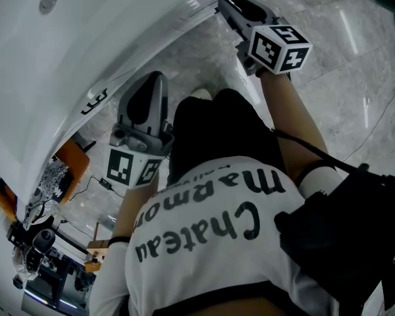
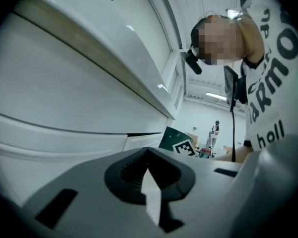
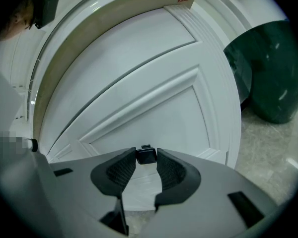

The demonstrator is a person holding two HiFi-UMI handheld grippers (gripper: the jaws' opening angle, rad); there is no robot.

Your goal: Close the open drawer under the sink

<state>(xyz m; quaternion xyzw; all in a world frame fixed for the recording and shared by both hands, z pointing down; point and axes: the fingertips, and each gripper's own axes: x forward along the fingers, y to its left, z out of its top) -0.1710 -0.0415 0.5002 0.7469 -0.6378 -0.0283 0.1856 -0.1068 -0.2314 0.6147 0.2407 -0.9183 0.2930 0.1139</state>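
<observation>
**Near to far.** Nearest you, the left gripper (image 2: 148, 151) has its jaws together on nothing. It hangs beside the white cabinet (image 2: 64, 108), probably held aside because one tool is enough here. Your right gripper (image 3: 145, 162) tips slightly downward, its pads clamped on the small dark knob (image 3: 146, 155) of the white panelled drawer front (image 3: 154, 98). That front stands directly under the sink (image 1: 46, 64). The hold likely serves to keep the front square while you push. How far the drawer stands out cannot be judged. Beyond, a dark green bin (image 3: 273, 68) sits on the marble floor (image 1: 355, 51), near the cabinet's right edge.
</observation>
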